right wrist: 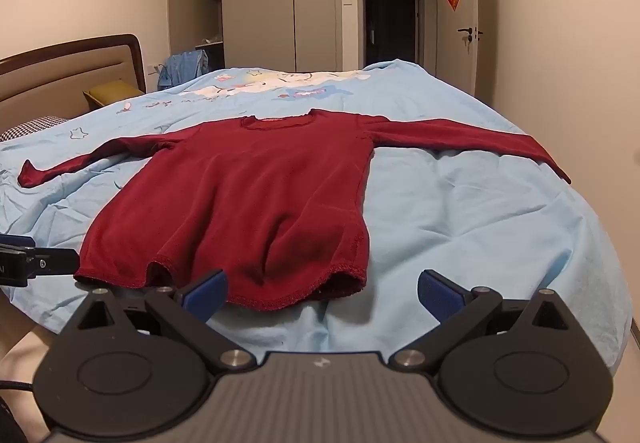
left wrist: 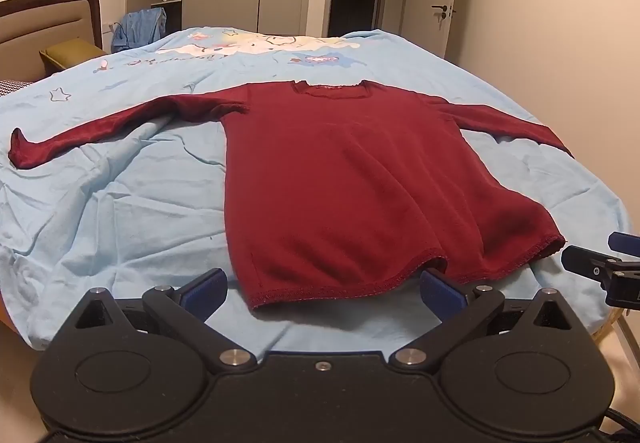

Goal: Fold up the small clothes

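Note:
A small dark red long-sleeved top (left wrist: 340, 179) (right wrist: 248, 203) lies flat on the bed, face up, neck away from me, both sleeves spread out sideways. Its hem is nearest me and slightly rippled. My left gripper (left wrist: 322, 289) is open just in front of the hem, its blue fingers either side of the hem's left half, holding nothing. My right gripper (right wrist: 322, 293) is open too, near the hem's right corner, and nothing sits between its pads. Each gripper's tip also shows at the edge of the other's view, the right gripper (left wrist: 600, 267) and the left gripper (right wrist: 36, 261).
The top rests on a wrinkled light blue bedsheet (left wrist: 120, 211) (right wrist: 480, 211) with cartoon prints at the far side. A padded headboard (right wrist: 68, 71) and an olive cushion (left wrist: 72, 53) are at the left. Wardrobes, a dark doorway and a white door stand behind the bed.

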`<action>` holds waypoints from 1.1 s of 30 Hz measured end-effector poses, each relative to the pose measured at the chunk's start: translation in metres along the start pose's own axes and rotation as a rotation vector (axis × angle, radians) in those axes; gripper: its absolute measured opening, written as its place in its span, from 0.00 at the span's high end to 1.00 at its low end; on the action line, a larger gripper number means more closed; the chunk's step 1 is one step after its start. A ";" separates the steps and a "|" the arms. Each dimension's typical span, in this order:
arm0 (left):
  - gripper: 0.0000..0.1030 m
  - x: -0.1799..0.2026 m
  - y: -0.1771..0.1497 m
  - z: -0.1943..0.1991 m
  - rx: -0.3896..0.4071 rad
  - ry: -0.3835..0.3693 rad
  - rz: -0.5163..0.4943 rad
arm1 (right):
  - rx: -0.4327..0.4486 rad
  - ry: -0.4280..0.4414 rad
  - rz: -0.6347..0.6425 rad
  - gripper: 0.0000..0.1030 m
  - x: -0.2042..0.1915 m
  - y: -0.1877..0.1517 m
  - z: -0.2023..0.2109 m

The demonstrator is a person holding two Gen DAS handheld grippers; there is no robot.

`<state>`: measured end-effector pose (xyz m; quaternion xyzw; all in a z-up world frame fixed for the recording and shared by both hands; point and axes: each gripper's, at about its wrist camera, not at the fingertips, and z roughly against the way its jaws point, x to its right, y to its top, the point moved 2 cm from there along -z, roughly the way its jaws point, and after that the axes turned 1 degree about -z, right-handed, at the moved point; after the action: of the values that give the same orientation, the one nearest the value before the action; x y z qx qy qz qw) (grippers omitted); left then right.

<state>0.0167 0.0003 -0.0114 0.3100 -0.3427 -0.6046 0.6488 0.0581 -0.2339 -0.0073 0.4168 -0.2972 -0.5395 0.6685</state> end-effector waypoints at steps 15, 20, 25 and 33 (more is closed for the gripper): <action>0.01 -0.005 -0.005 -0.007 -0.021 -0.006 0.017 | -0.023 -0.006 -0.005 0.00 0.001 -0.002 -0.002; 0.01 -0.004 -0.003 -0.007 -0.022 -0.004 0.016 | -0.026 -0.007 -0.007 0.00 0.002 -0.002 -0.001; 0.01 -0.004 -0.003 -0.007 -0.023 -0.003 0.017 | -0.028 -0.010 -0.010 0.00 0.001 -0.002 -0.003; 0.01 -0.003 -0.003 -0.007 -0.025 -0.003 0.018 | -0.031 -0.011 -0.011 0.00 0.002 -0.002 -0.002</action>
<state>0.0205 0.0034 -0.0178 0.2981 -0.3387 -0.6035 0.6575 0.0594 -0.2353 -0.0105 0.4051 -0.2903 -0.5501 0.6701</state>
